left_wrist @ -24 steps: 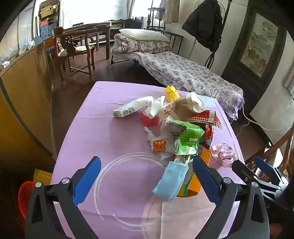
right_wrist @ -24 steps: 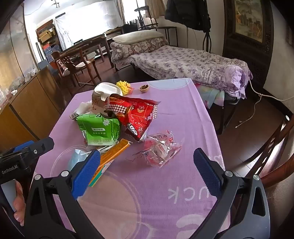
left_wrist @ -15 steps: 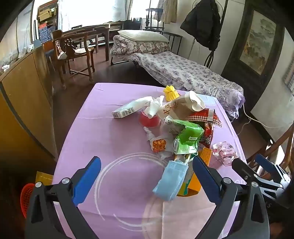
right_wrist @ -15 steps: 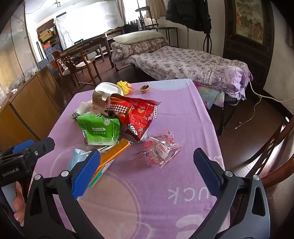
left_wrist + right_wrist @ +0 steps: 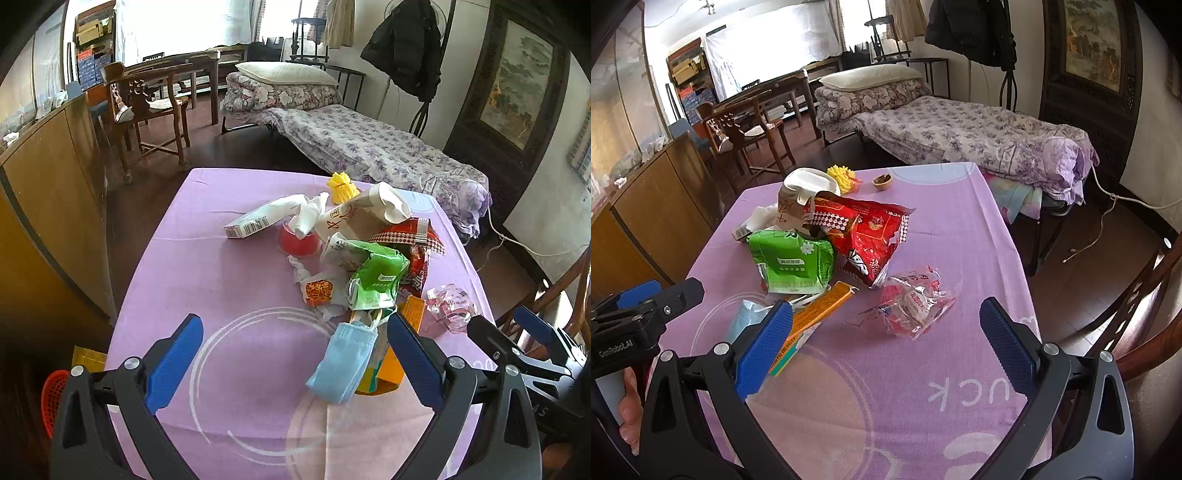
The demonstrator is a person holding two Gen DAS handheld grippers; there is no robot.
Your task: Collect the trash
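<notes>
— Trash litters a purple-clothed tabletop (image 5: 207, 273) in a lived-in room. What lies in the heap?

— Green wrapper (image 5: 376, 280), red snack bag (image 5: 868, 236), brown paper bag (image 5: 354, 218), a small white carton (image 5: 251, 223), a red-filled plastic cup (image 5: 299, 242) with crumpled tissue (image 5: 306, 216) on it, all bunched at the middle of the tabletop. A blue face mask (image 5: 343, 363) lies at the near edge of the heap, overlapping an orange box (image 5: 816, 310).

— And the loose pieces?

— A clear crinkled wrapper (image 5: 912, 302) with red print sits apart on the right of the heap. A yellow ruffled item (image 5: 842, 175) and a small brown shell-like piece (image 5: 882, 181) sit at the far side.

— Where do the claws stand?

— Left claw (image 5: 295, 365) is tilted down over the near tabletop, jaws released and wide, gripping nothing; the mask lies between its blue pads (image 5: 173, 363) but is not pressed. Right claw (image 5: 886, 347) likewise stands spread wide and empty, the clear wrapper just ahead of it.

— Anything beyond the tabletop?

— A floral-covered bed (image 5: 362, 144), a wooden chair (image 5: 147, 107), and a red mesh basket (image 5: 51, 398) low at the left on the floor.
</notes>
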